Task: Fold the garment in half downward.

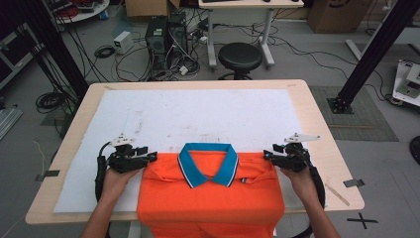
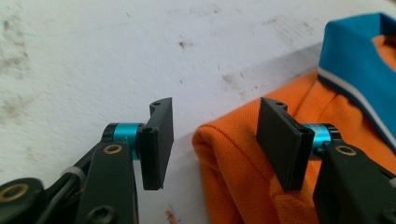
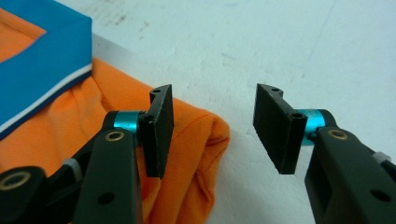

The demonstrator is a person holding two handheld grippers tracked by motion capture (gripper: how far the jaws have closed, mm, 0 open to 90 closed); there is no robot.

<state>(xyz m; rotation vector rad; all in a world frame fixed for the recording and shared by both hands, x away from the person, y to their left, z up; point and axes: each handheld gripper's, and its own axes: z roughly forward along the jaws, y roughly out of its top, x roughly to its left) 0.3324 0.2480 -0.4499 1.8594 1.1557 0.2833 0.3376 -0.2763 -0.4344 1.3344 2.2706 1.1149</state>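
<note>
- Item: orange polo shirt (image 1: 210, 198) with blue collar (image 1: 208, 163), laid face up on the white mat (image 1: 198, 114) covering the wooden table (image 1: 317, 124); collar pointed away from the person, sides already folded in to a narrow panel, lower part draped over the near table edge.
- Left gripper (image 1: 151, 157): sat at the shirt's left shoulder corner. In the left gripper view its jaws stood roughly half open, the folded orange corner (image 2: 219, 140) lying between them but pressed by neither pad; nothing held.
- Right gripper (image 1: 268, 155): sat at the right shoulder corner. In the right gripper view the jaws stood about half open, the rounded fold (image 3: 210, 135) just by the inner pad, mostly mat between them; nothing held.
- Step in hand, as judged: both shoulder corners let go after laying the upper edge flat; a release, not a grasp.
- Next move, as judged: called for both hands to draw clear without dragging the cloth, then take hold lower down, likely at the hanging hem, to fold it up toward the collar; both sides would need to lift evenly.
- Hidden or unclear: the hem and lower shirt were cut off at the bottom of the high view; sleeves were tucked out of sight; layers under the fold could not be counted; whether any pad brushed the cloth could not be settled.
</note>
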